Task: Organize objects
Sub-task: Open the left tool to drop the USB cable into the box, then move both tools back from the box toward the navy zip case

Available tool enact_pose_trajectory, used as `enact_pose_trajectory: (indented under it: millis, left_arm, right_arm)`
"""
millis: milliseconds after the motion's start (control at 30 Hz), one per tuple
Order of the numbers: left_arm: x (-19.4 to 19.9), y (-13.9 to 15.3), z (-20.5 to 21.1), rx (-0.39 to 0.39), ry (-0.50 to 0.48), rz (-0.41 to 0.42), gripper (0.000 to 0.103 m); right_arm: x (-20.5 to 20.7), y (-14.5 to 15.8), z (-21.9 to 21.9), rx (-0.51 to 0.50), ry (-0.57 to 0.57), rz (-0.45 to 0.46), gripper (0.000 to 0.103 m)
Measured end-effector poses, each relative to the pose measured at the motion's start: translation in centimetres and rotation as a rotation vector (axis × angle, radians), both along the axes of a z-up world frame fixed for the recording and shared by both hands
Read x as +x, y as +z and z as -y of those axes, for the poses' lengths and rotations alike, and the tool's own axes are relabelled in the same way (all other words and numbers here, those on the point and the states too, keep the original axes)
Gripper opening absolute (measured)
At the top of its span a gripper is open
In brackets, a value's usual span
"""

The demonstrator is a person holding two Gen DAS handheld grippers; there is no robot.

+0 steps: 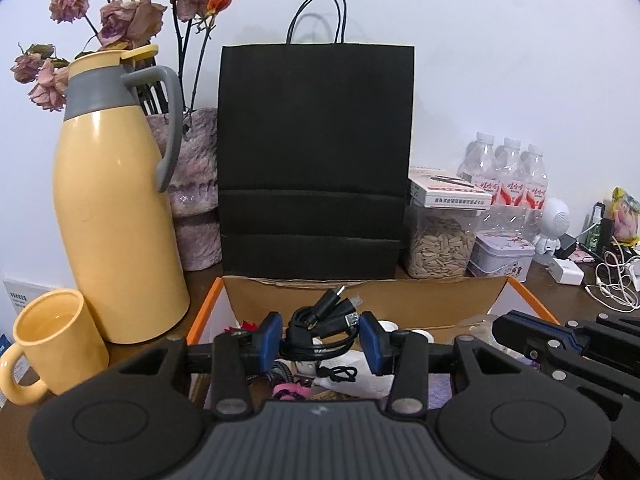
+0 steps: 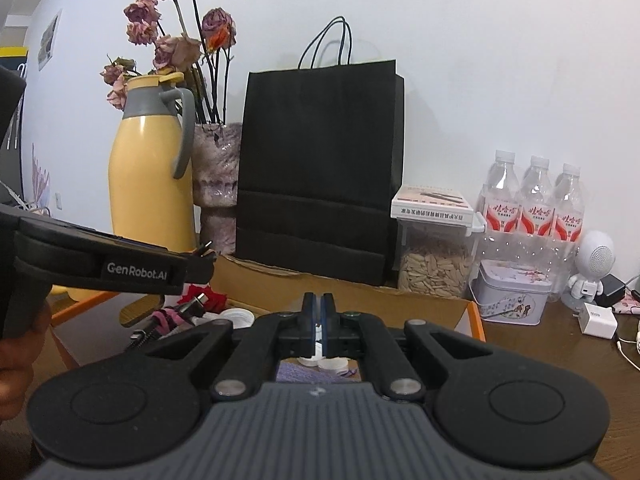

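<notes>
Left tool (image 1: 320, 340) around black cable bundle (image 1: 320, 328)

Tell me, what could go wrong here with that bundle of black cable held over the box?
The left hand-held gripper clamps the coiled black cable only at its sides, and loose plug ends stick up, so the coil might slip or unravel over the cardboard box. The yellow mug beside the box holds liquid; a sideways swing might tip it. The shut right hand-held gripper hovers close by, so the two could bump.
</notes>
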State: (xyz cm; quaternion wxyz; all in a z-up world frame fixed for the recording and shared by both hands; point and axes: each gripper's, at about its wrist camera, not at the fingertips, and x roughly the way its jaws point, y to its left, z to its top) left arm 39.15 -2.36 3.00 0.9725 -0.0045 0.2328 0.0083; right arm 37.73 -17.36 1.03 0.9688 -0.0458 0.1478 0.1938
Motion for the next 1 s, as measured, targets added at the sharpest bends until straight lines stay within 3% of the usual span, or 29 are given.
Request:
enact_pose_trajectory:
  millis: [33,67,100,167,200,233,333,1000]
  left_arm:
    - [0.1,0.0,-0.1,0.000,0.008,0.000,0.043]
    - [0.1,0.0,-0.2,0.001,0.017,-0.001,0.059]
    - [0.2,0.1,-0.3,0.001,0.024,-0.003,0.084]
    - [0.0,0.3,-0.5,-0.001,0.043,0.017,0.103]
    - [-0.1,0.4,-0.6,0.000,0.056,0.035,0.103]
    - [-0.2,0.5,-0.7,0.003,0.063,0.041,0.103]
    - [-0.3,0.8,-0.9,-0.002,0.067,0.042,0.103]
    - [-2.3,0.4,-1.0,0.001,0.089,0.022,0.103]
  right_arm:
    - [0.1,-0.1,0.0,-0.002,0.001,-0.010,0.004]
    - [0.3,-0.2,0.1,-0.004,-0.001,-0.025,0.005]
    - [0.4,-0.3,0.2,-0.004,-0.008,-0.032,0.012]
    - [0.6,-0.5,0.3,-0.018,-0.019,-0.056,0.049]
    - [0.7,-0.5,0.4,-0.021,-0.025,-0.060,0.083]
    - [0.6,-0.6,0.4,-0.027,-0.037,-0.056,0.095]
    - [0.5,-0.6,0.2,-0.047,-0.045,-0.047,0.103]
    - [-1.3,-0.7,0.3,-0.077,-0.056,-0.030,0.103]
